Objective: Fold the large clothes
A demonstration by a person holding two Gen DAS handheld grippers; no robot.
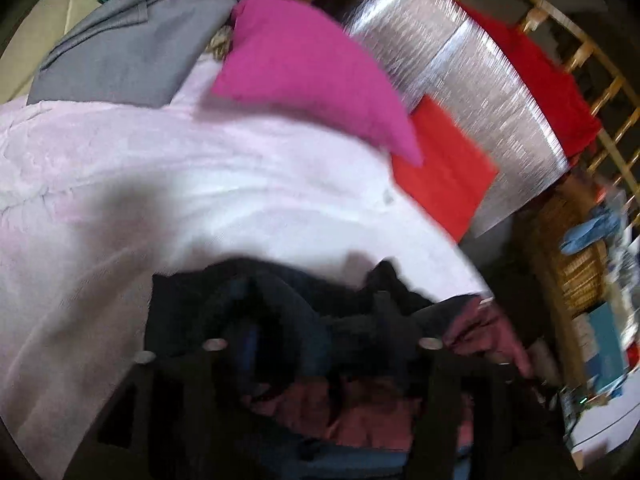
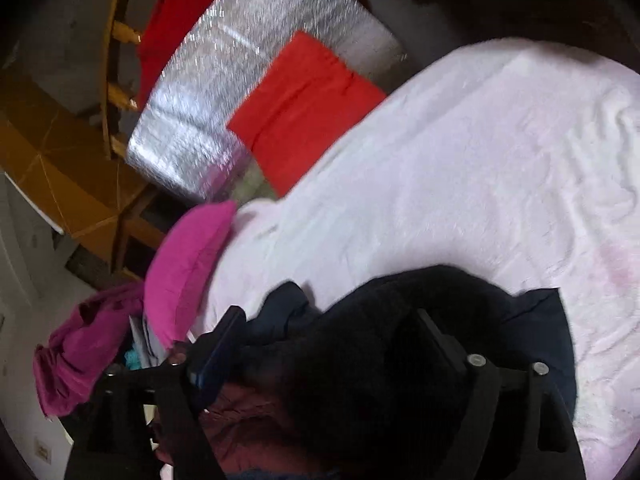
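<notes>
A large dark navy and black garment with a maroon lining [image 1: 280,320] is bunched between the fingers of my left gripper [image 1: 320,344], which is shut on it above the pale pink bed cover [image 1: 200,184]. In the right wrist view the same dark garment [image 2: 380,340] fills the jaws of my right gripper [image 2: 332,340], also shut on it, with its maroon lining [image 2: 248,412] hanging below. Both views are motion-blurred. The fingertips are hidden by cloth.
A magenta pillow [image 1: 312,72] lies on the bed by a folded red cloth [image 1: 440,168] and a silver foil mat [image 1: 472,80]. A grey garment [image 1: 128,52] lies at the bed's far end. A wooden railing [image 1: 592,52] and wicker basket [image 1: 576,264] stand alongside.
</notes>
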